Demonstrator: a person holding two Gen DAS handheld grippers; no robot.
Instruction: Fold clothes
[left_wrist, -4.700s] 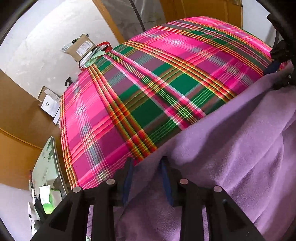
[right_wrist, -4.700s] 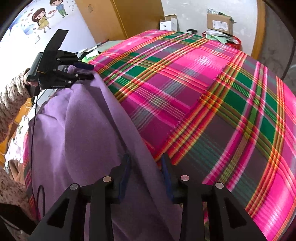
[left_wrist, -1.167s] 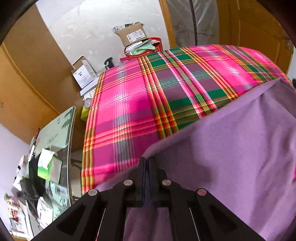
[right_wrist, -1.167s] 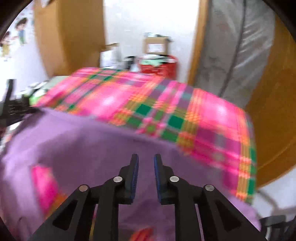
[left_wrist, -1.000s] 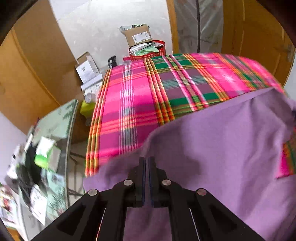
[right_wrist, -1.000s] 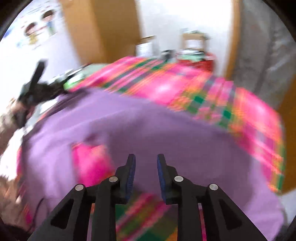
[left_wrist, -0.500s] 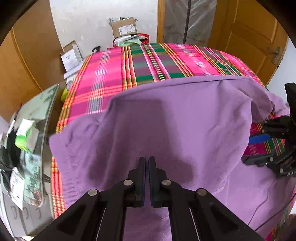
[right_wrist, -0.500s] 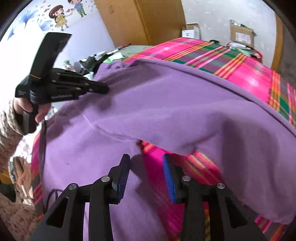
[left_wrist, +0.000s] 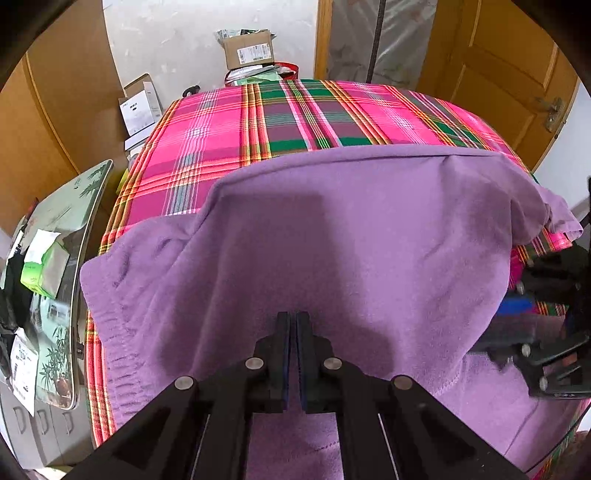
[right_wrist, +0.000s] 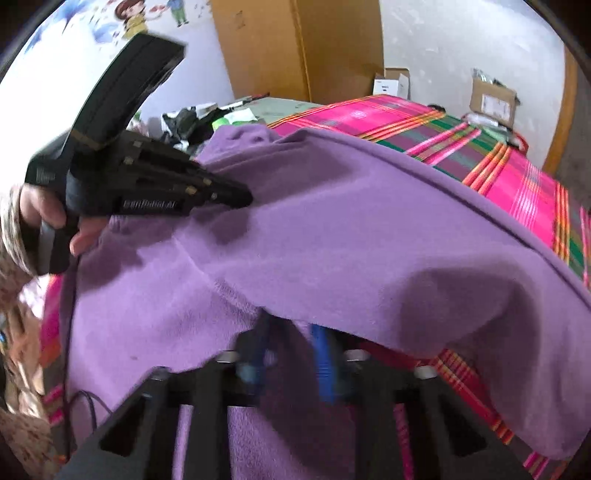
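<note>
The purple fleece garment (left_wrist: 354, 236) has come down since a moment ago; its far half is now folded over toward the near side and lies mostly flat on the bed with the pink plaid cover (left_wrist: 295, 114), and the right tongs (right_wrist: 291, 347) have slid under the loose folded edge; the left tongs (left_wrist: 293, 354) have their two fingers pressed together, with no gap to see between them; they sit low over the purple cloth, and I cannot tell if any cloth is pinched between them; the right tongs have their blue pads (right_wrist: 323, 365) apart, and the folded flap hangs over their tips; in the right wrist view a hand (right_wrist: 48, 214) holds the left tongs' black handle at the left side; a brown cardboard box (left_wrist: 249, 48) stands by the wall past the bed; a glass side table (left_wrist: 70, 229) with a green pack is at the left.
</note>
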